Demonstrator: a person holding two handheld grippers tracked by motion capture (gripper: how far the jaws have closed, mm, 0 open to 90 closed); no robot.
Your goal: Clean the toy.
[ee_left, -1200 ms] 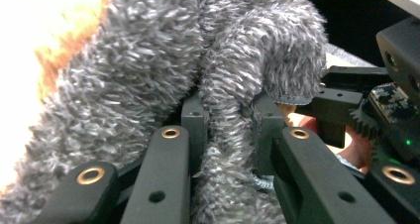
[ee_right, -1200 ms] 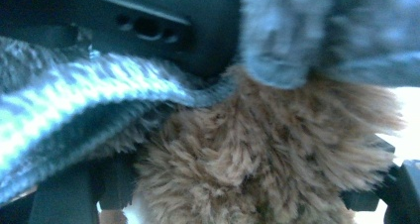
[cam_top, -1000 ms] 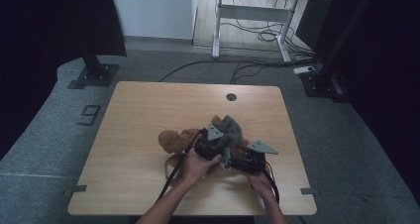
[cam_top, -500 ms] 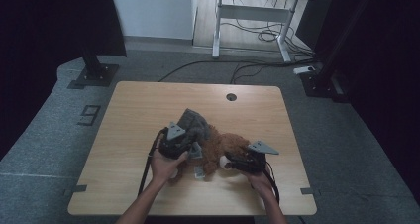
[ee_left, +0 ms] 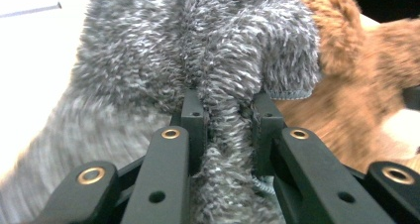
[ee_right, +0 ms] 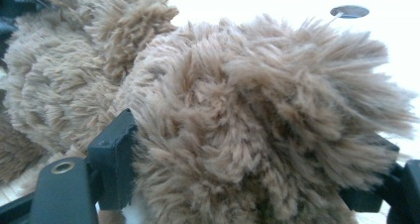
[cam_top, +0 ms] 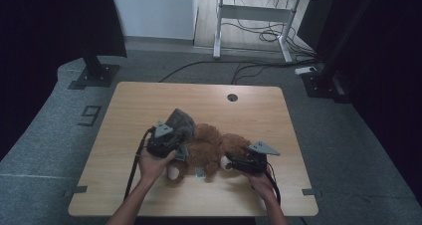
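You have the brown teddy bear (cam_top: 211,150) lying on the surface (cam_top: 149,100), its head pinned between the wide-spread fingers of your right gripper (cam_top: 230,161). Your left gripper (cam_top: 179,153) has its fingers pinched nearly shut on a fold of the grey fuzzy garment (cam_top: 180,121), which sits bunched just beside the bear's body. Judging from this, the garment looks mostly off the bear.
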